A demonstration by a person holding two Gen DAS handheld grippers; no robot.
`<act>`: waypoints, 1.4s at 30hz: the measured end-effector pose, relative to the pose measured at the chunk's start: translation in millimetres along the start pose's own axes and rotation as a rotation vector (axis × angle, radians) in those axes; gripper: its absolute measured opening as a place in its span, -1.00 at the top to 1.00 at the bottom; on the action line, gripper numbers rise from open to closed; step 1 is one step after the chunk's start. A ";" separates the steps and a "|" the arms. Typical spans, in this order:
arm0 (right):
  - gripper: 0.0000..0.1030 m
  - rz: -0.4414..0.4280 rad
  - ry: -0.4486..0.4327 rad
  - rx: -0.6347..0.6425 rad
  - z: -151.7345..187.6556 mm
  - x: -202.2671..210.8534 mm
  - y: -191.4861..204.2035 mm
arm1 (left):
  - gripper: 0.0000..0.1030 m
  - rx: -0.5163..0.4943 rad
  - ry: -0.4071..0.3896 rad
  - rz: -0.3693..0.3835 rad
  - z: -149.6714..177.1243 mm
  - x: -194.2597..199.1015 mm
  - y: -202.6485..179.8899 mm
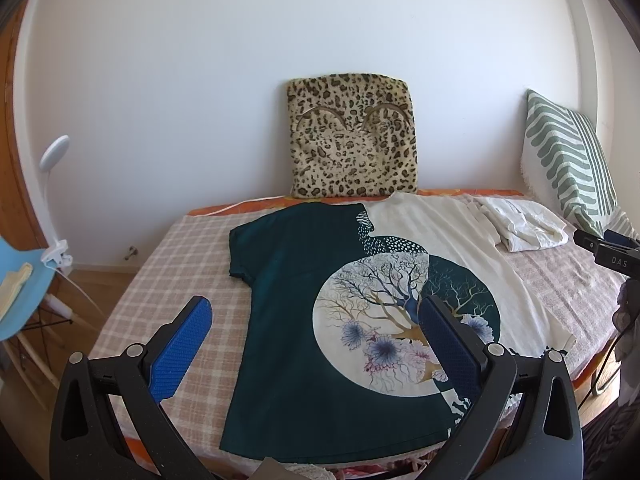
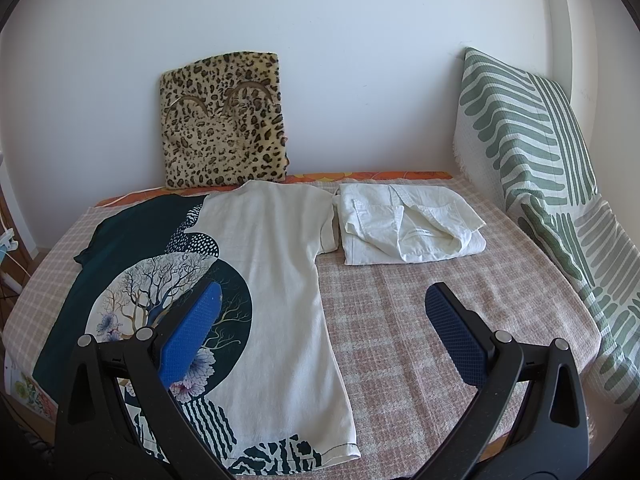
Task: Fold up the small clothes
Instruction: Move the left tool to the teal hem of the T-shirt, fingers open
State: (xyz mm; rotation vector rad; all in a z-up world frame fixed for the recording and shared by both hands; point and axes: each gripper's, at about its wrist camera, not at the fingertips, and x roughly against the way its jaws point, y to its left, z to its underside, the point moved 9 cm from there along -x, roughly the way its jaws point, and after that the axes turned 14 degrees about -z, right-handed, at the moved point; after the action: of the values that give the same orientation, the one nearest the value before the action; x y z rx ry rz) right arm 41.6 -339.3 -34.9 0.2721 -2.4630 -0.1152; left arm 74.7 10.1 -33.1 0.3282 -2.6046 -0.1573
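both hand-held grippers, left (image 1: 316,316) and right (image 2: 322,304), gape wide above the flat t-shirt (image 2: 276,264), bare blanket (image 2: 420,288) beside its hem.

Bright, soft daylight; sharp focus, strong fisheye bending, dark corners.

Both of your wrist cameras look forward and slightly down across the bed (image 1: 168,264) toward the far white wall (image 1: 240,60). Your left camera sits over the near left part of the bed, its fingers low in the frame. Your right camera sits farther right, nearer the striped pillow (image 2: 532,152). Both views share the T-shirt (image 1: 320,280) (image 2: 276,280), the leopard cushion (image 1: 352,144) (image 2: 224,124) and the folded white garment (image 1: 524,228) (image 2: 408,224).
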 end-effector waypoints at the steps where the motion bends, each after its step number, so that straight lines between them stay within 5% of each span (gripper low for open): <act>1: -1.00 0.000 0.000 0.000 0.1 1.7 -3.4 | -0.99 0.000 0.000 0.000 0.0 -0.1 0.1; 8: -1.00 -0.010 -0.005 -0.002 -0.7 -2.2 8.0 | -0.99 0.016 0.014 0.009 2.7 -4.5 6.5; 20: -1.00 -0.122 0.035 0.026 -10.8 -28.2 54.4 | -0.99 0.061 0.187 0.107 41.2 -41.1 30.9; 29: -1.00 -0.274 0.080 0.060 -33.5 -60.9 116.3 | -0.40 0.090 0.364 0.139 86.2 -75.8 61.8; 33: -1.00 -0.352 0.101 0.098 -49.9 -83.3 158.7 | 0.02 0.106 0.420 0.161 105.5 -87.6 63.9; 42: -1.00 -0.524 0.226 0.173 -70.4 -159.6 270.8 | 0.19 0.142 0.506 0.159 135.3 -106.3 75.5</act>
State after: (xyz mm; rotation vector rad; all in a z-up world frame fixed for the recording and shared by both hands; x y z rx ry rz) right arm 162.7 -40.7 -34.8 0.9485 -2.1267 -0.0862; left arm 81.5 117.3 -187.2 0.1781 -2.1298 0.1497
